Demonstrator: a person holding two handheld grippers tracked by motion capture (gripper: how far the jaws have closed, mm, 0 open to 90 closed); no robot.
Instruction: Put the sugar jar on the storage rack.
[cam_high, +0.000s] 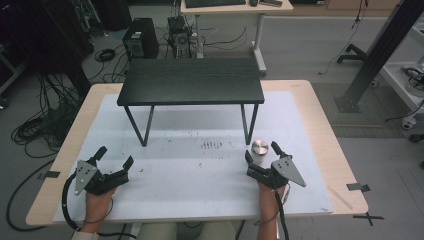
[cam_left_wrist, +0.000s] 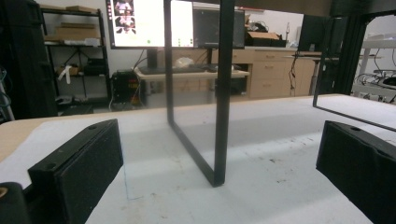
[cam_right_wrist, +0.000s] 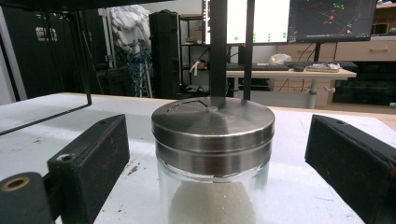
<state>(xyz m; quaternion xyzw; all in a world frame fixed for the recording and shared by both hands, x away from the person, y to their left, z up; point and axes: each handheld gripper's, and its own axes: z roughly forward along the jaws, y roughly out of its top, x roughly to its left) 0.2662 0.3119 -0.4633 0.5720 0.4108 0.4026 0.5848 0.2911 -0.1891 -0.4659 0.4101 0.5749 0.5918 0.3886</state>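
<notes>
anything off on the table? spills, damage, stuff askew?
Mostly tidy. The white mat has dark specks and scuff marks near its middle. The jar stands upright, lid on, nothing spilled.

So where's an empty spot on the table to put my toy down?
The widest bare patch is the white mat between the left tool and the right tool. There is also room under the small black table, between its legs. It is crowded by the right tool, where the jar stands.

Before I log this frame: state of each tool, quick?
Left tool: open, holding nothing.
Right tool: open, jaws on either side of the jar, not yet gripping it.
</notes>
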